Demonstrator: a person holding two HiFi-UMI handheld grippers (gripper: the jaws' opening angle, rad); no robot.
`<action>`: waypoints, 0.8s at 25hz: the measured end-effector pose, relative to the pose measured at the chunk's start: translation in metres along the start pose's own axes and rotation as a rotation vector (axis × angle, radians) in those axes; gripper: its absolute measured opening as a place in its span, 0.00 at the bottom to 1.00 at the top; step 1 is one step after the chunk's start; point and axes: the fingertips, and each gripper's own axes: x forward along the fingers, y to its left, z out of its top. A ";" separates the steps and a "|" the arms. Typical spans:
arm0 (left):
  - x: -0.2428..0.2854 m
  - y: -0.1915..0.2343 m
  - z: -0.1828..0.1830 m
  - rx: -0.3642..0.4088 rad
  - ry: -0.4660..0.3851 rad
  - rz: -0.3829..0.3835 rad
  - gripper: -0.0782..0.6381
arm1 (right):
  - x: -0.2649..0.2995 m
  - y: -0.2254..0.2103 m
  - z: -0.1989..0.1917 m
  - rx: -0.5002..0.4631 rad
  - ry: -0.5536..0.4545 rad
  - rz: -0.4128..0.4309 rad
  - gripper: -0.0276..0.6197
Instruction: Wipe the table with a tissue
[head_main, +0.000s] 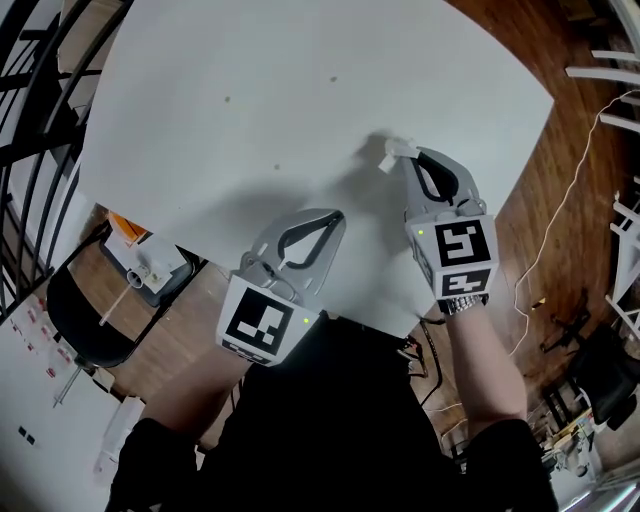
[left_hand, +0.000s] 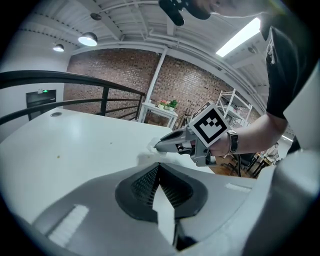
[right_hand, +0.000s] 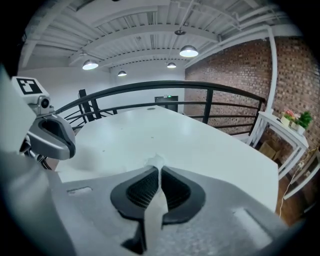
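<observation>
While over table (head_main: 300, 100), tissue (head_main: 389, 155) in right gripper (head_main: 409, 160); chair (head_main: 80, 325), railing (head_main: 25, 110) leftward.

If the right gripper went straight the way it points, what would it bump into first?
The right gripper slants down at the white table, so the tissue pinched in its tips would probably touch the table first. Nothing else shows in between.

I am finding no words, brands or numbers that I can read. My left gripper (head_main: 333, 216) and right gripper (head_main: 402, 158) are carrying only black-and-white square markers (head_main: 262, 322), and the green lit sign (left_hand: 44, 91) on the far wall is showing too small to make out.
</observation>
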 end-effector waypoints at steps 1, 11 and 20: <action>0.001 0.002 0.001 0.004 0.002 -0.003 0.12 | 0.004 -0.001 -0.001 -0.002 0.009 -0.003 0.05; 0.005 0.019 -0.002 -0.001 0.027 -0.011 0.12 | 0.030 -0.007 -0.012 -0.036 0.086 -0.038 0.05; -0.001 0.025 -0.008 -0.013 0.032 -0.015 0.12 | 0.032 0.002 -0.012 -0.055 0.095 -0.064 0.05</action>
